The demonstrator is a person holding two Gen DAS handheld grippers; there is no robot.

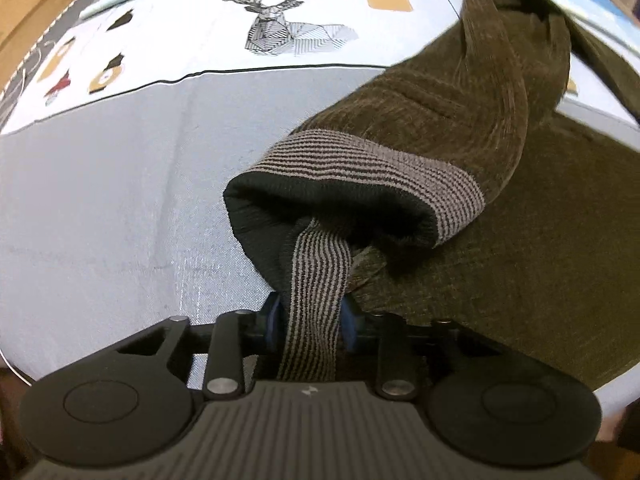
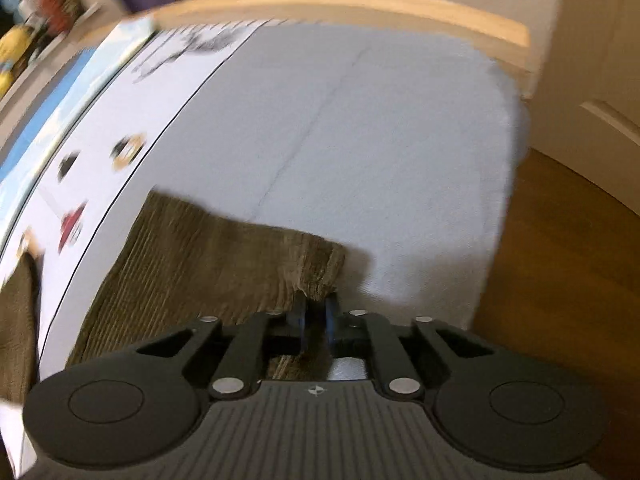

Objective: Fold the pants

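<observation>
Olive-brown corduroy pants (image 1: 460, 120) lie across a grey bed cover (image 1: 100, 200). In the left wrist view my left gripper (image 1: 312, 316) is shut on the striped grey waistband (image 1: 316, 280), which is pulled up off the bed with the dark inside of the waist gaping open behind it. In the right wrist view my right gripper (image 2: 314, 316) is shut on a corner of the pants' leg end (image 2: 316, 276), and the rest of that leg (image 2: 192, 252) spreads out to the left on the cover. The picture there is blurred.
The cover has a white printed band with a deer (image 1: 288, 28) and tags along the far side. A wooden bed frame (image 2: 340, 0) curves round the end; wooden floor (image 2: 560, 260) lies to the right. Shelf clutter (image 2: 36, 20) sits at the top left.
</observation>
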